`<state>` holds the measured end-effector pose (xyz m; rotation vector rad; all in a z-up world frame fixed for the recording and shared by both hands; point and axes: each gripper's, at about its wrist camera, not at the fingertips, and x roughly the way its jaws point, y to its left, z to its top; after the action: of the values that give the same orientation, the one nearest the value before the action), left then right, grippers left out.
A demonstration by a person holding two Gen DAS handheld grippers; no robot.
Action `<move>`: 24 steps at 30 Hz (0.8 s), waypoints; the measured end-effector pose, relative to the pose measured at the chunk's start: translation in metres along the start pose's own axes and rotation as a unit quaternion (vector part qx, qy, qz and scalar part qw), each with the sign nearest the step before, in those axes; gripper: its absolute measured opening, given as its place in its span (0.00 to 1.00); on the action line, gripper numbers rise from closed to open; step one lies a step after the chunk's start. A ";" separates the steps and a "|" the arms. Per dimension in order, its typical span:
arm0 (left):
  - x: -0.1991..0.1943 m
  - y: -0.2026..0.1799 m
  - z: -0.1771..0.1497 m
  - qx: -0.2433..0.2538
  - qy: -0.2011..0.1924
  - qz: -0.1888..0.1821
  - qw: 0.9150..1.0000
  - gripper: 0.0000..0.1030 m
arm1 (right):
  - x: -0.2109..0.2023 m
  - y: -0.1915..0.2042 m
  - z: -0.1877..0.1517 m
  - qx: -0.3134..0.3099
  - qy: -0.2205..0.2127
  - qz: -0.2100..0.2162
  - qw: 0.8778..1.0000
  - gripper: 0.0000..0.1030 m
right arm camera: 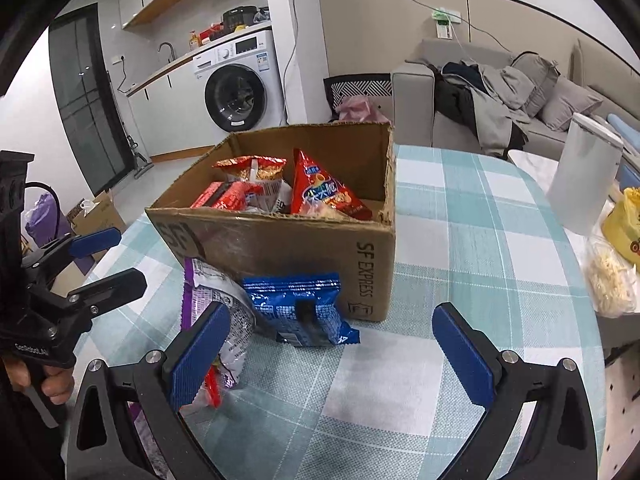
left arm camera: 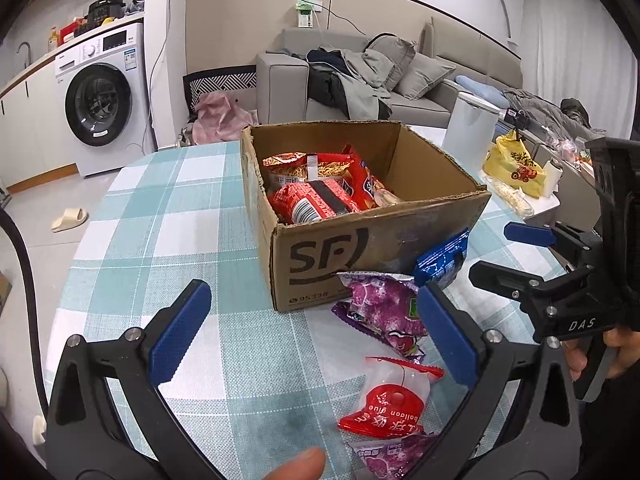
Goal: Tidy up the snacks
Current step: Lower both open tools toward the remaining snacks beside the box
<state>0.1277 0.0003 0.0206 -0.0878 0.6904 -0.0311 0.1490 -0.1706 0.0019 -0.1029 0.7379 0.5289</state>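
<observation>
A living room with a grey fabric sofa (left arm camera: 400, 92) and a white front-loading washing machine (left arm camera: 100, 100) lies behind a round table covered with a teal and white checked cloth (left arm camera: 168, 216). On the cloth stands an open brown cardboard box printed with "SF" (left arm camera: 360, 240). Inside it are several red snack packets (left arm camera: 316, 196), piled toward the side at about 9 o'clock in the left wrist view; a red triangular chip bag (right arm camera: 324, 192) leans upright among them.

Outside the box, at its 6 o'clock side in the right wrist view, a blue foil snack packet (right arm camera: 300, 308) leans against the cardboard wall. Just beside it, at 9 o'clock, lies a purple grape-printed snack bag (left arm camera: 384, 312). Nearer to the left camera rests a clear packet with a red label reading "balloon glue" (left arm camera: 388, 400), and another purple bag (left arm camera: 392, 456) shows at the bottom edge.

The left gripper (left arm camera: 312, 336) hovers over the table with its blue-padded fingers spread wide — it holds nothing, and the purple bag touches or passes behind its right pad. The right gripper (right arm camera: 332, 348) is also wide open and empty, pointing toward the blue packet at its 12 o'clock. A white cylindrical bin (right arm camera: 584, 176) and a yellow plastic bag (left arm camera: 512, 164) stand beyond the table.
</observation>
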 end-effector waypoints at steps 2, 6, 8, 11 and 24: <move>0.001 0.001 0.000 0.000 0.001 0.001 1.000 0.99 | 0.002 -0.002 -0.001 0.003 0.006 0.003 1.000 1.00; 0.004 0.002 -0.001 -0.003 0.008 0.001 1.000 0.99 | 0.005 -0.002 -0.002 0.003 0.010 0.004 1.000 1.00; 0.006 0.003 -0.001 -0.003 0.011 0.001 1.000 0.99 | 0.006 -0.001 -0.003 0.002 0.014 0.004 1.000 1.00; 0.008 0.002 -0.001 0.000 0.015 0.001 1.000 0.99 | 0.009 0.000 -0.004 -0.001 0.020 0.005 1.000 1.00; 0.014 0.003 -0.002 0.000 0.022 -0.005 1.000 0.99 | 0.022 0.002 -0.010 -0.003 0.041 0.009 0.999 1.00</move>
<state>0.1370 0.0020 0.0097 -0.0902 0.7333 -0.0423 0.1557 -0.1618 -0.0201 -0.1245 0.8183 0.5473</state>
